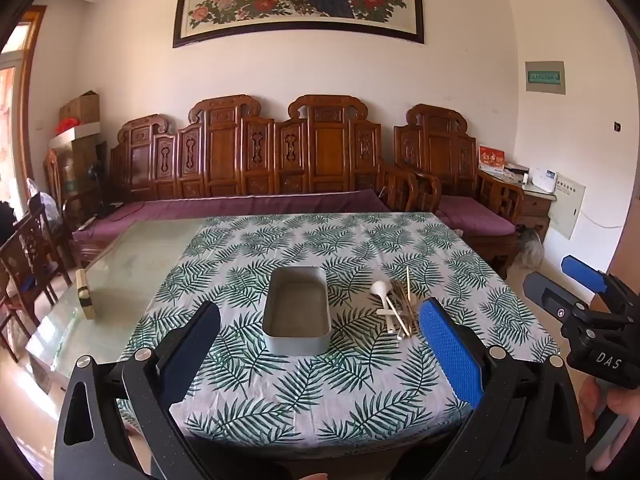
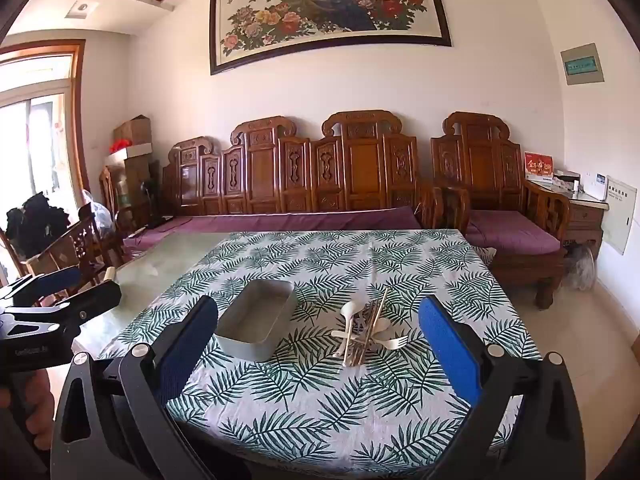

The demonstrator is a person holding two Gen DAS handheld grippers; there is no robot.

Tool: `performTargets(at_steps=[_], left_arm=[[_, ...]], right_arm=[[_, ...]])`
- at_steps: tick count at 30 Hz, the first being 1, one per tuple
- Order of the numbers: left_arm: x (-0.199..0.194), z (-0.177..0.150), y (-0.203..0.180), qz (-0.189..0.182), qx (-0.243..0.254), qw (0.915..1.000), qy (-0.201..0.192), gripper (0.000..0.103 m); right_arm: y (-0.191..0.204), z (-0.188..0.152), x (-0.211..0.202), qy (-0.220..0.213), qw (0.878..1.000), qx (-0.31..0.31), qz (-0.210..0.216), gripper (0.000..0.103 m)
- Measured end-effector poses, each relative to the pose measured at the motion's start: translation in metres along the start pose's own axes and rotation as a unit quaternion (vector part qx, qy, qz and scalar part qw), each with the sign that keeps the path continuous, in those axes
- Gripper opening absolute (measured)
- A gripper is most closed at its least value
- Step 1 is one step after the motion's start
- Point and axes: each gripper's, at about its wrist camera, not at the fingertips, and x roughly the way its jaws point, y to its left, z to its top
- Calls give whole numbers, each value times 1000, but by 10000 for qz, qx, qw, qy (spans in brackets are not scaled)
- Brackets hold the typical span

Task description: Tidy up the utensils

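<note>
A grey metal tin point(image 1: 297, 312) stands empty on the leaf-print tablecloth point(image 1: 344, 392). To its right lies a heap of utensils point(image 1: 398, 306): white spoons, a white fork, wooden chopsticks. In the right wrist view the tin point(image 2: 256, 325) is left of centre and the heap of utensils point(image 2: 366, 330) is straight ahead. My left gripper point(image 1: 320, 344) is open and empty, held above the near table edge facing the tin. My right gripper point(image 2: 320, 344) is open and empty, facing the heap. Each gripper also shows at the edge of the other's view.
The cloth covers the right part of a glass-topped table point(image 1: 132, 256). A small wooden block point(image 1: 85, 294) lies on the bare glass at the left. A carved wooden sofa point(image 1: 248, 160) with purple cushions stands behind the table. Wooden chairs point(image 1: 24, 256) stand at the left.
</note>
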Motion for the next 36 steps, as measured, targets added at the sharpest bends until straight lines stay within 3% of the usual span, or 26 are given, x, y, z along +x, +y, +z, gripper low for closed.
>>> performTargets(at_steps=[36], left_arm=[[-7, 9, -3, -4, 24, 10000, -87, 97]], right_arm=[[-1, 3, -2, -38, 10000, 2, 10, 101]])
